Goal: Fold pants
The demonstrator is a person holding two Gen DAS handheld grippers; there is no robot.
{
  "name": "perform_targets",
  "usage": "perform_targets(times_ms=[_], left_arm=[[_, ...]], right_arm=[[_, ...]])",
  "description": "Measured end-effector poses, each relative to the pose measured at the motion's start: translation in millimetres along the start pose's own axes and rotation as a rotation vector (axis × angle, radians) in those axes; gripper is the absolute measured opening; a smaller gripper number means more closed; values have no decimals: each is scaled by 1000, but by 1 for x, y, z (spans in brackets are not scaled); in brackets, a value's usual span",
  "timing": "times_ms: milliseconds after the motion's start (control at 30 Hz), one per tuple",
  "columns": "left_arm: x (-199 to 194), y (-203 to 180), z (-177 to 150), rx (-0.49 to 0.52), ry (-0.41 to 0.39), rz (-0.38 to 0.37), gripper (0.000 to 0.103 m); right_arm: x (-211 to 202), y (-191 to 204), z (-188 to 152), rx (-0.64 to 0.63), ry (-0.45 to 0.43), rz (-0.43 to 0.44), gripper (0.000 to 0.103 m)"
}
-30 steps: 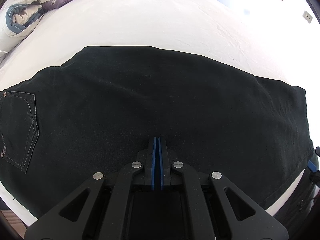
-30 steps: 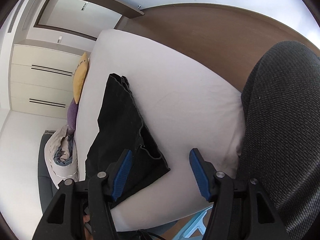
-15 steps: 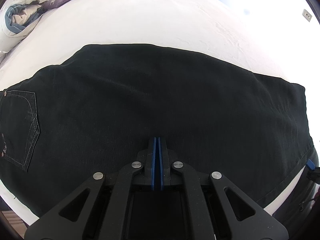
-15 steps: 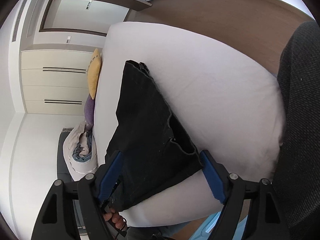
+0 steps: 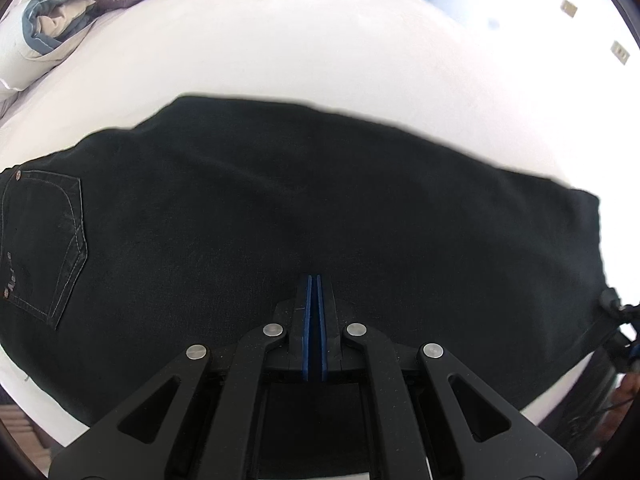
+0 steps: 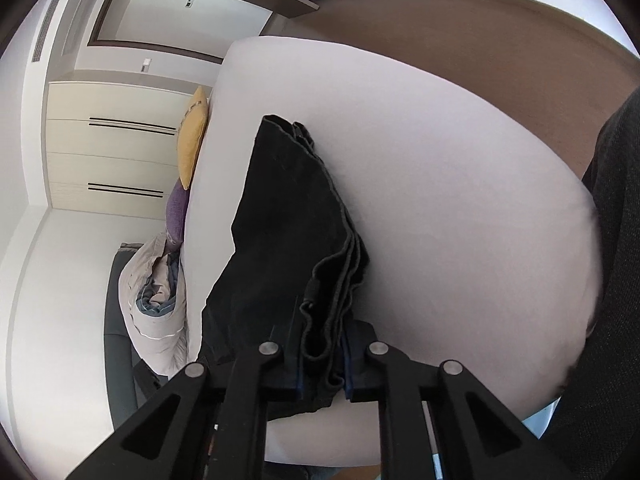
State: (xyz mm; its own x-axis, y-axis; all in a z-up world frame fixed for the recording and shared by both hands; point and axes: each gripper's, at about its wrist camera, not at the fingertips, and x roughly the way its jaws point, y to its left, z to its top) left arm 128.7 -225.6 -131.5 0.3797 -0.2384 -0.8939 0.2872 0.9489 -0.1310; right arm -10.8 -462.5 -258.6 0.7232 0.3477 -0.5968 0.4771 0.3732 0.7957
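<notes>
White bed sheet [image 5: 360, 52] fills both views, and the black pants [image 5: 280, 208] lie spread across the middle of the left frame, back pocket [image 5: 44, 240] at far left. Left gripper [image 5: 314, 280] is clenched, pads together, low centre over the cloth. Right gripper [image 6: 322, 344] clamps the bunched hem layers, bottom centre.
</notes>
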Motion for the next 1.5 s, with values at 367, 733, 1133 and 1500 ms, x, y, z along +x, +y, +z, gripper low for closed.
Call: perform_targets(times_ms=[367, 733, 1133, 1500], left_arm=[[43, -3, -7, -73, 41, -246, 2], [23, 101, -3, -325, -30, -416, 88], [19, 110, 28, -357, 32, -590, 102], [25, 91, 45, -164, 150, -540, 32]], right_arm=[[1, 72, -8, -297, -66, -123, 12], [144, 199, -150, -1028, 217, -197, 12], [142, 195, -163, -1073, 187, -202, 12], [108, 193, -168, -1103, 128, -154, 12]])
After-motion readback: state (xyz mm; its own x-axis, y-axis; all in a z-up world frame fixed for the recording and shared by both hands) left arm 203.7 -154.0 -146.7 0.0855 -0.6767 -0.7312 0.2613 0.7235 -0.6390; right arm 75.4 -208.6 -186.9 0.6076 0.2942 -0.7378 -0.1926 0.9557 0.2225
